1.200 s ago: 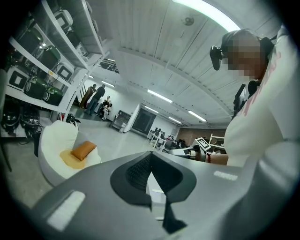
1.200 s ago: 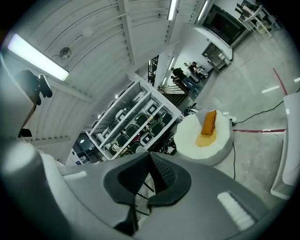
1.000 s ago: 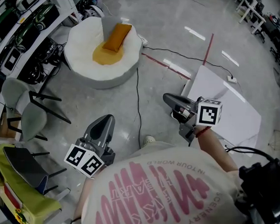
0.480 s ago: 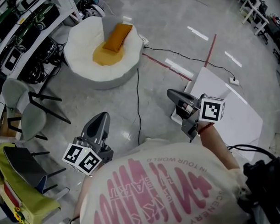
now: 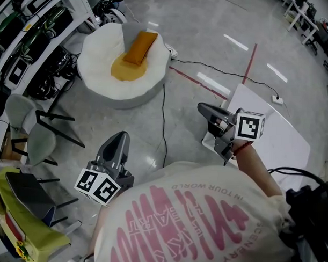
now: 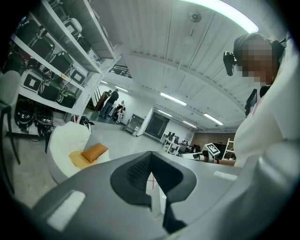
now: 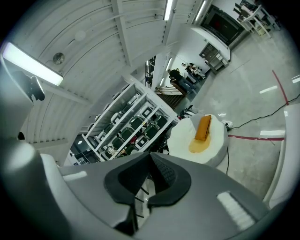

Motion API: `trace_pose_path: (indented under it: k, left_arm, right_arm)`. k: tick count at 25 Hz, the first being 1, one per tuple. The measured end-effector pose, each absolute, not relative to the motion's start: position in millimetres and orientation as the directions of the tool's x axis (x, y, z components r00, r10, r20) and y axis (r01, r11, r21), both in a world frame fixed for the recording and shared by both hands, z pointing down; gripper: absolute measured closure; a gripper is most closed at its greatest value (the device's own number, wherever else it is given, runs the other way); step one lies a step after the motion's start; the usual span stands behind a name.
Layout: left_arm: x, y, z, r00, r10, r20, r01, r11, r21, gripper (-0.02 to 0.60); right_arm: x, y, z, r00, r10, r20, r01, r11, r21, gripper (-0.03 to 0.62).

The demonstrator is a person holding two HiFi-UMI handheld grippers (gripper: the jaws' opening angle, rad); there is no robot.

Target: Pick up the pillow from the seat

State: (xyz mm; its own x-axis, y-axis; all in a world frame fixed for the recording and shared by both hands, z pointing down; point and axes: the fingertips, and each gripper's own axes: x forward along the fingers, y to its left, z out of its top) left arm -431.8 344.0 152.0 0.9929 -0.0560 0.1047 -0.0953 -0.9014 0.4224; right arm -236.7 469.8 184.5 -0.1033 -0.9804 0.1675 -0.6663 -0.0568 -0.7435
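Note:
An orange rectangular pillow (image 5: pixel 140 47) lies on the yellow centre of a round white seat (image 5: pixel 103 76) at the top of the head view. The pillow (image 6: pixel 94 152) and seat (image 6: pixel 63 143) show small at the left of the left gripper view. In the right gripper view the pillow (image 7: pixel 203 127) rests on the seat (image 7: pixel 215 147) ahead. My left gripper (image 5: pixel 119 140) is shut and empty, well short of the seat. My right gripper (image 5: pixel 203 108) is shut and empty too, off to the seat's right.
A black cable (image 5: pixel 163 117) runs over the grey floor from the seat toward me. A white board (image 5: pixel 277 134) lies on the floor at right beside a red tape line (image 5: pixel 249 63). Shelving with gear (image 5: pixel 21 36) and grey chairs (image 5: pixel 30 132) stand at left.
The seat and pillow have shifted slightly right and down in the head view. Both grippers sit a little lower, jaws unchanged.

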Motion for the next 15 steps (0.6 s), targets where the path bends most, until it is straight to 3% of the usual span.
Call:
trace_pose_path:
  k: [15]
  left_arm:
    - [-421.4, 346.8, 184.2, 0.98, -0.045, 0.194, -0.121, -0.906, 0.406, 0.571]
  right_arm:
    - [-227.9, 485.3, 212.5, -0.081, -0.973, 0.217, -0.625, -0.12, -0.772, 0.589]
